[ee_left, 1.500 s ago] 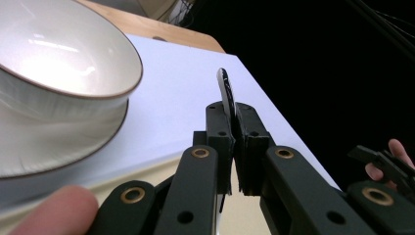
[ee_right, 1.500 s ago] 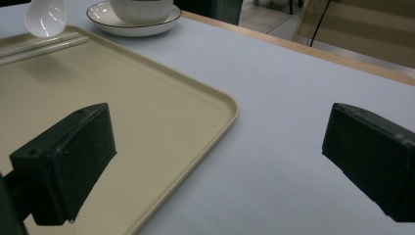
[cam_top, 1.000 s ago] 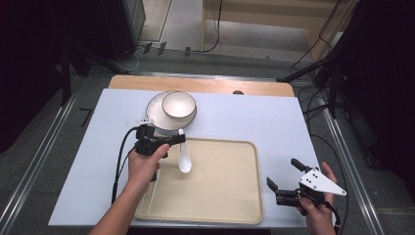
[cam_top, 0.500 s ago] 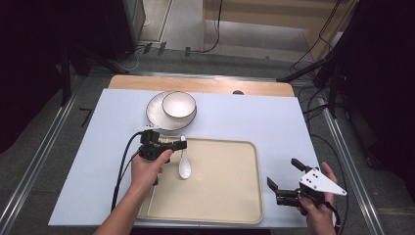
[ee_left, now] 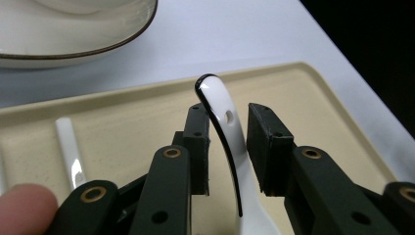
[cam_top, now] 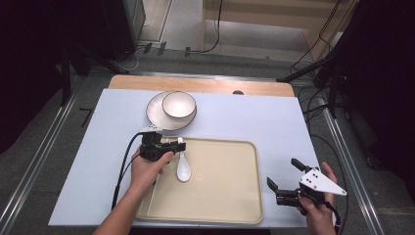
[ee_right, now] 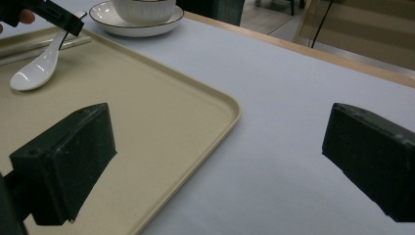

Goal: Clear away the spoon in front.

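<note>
Letting go of the small white china spoon [cam_top: 183, 166] is what the left gripper [cam_top: 172, 146] looks to be doing: its jaws have just been opening, and in the left gripper view the curved handle [ee_left: 221, 127] stands between the two black pads with a small gap on each side, so nothing pinches it. The spoon lies in the upper left part of the flat beige plastic tray [cam_top: 220, 196] on the counter [cam_top: 274, 122], bowl end down on the tray and handle pointing up toward the round white bowl [cam_top: 178, 105] on its dark-rimmed white plate [cam_top: 155, 111] near the top middle of the frame. I think the spoon is light, hard and smooth, so it may slip and could chip if it drops. The thin handle is the best place to grab it, near the middle. The right gripper [cam_top: 286, 180] sits at the lower right, spread wide with nothing in it.
</note>
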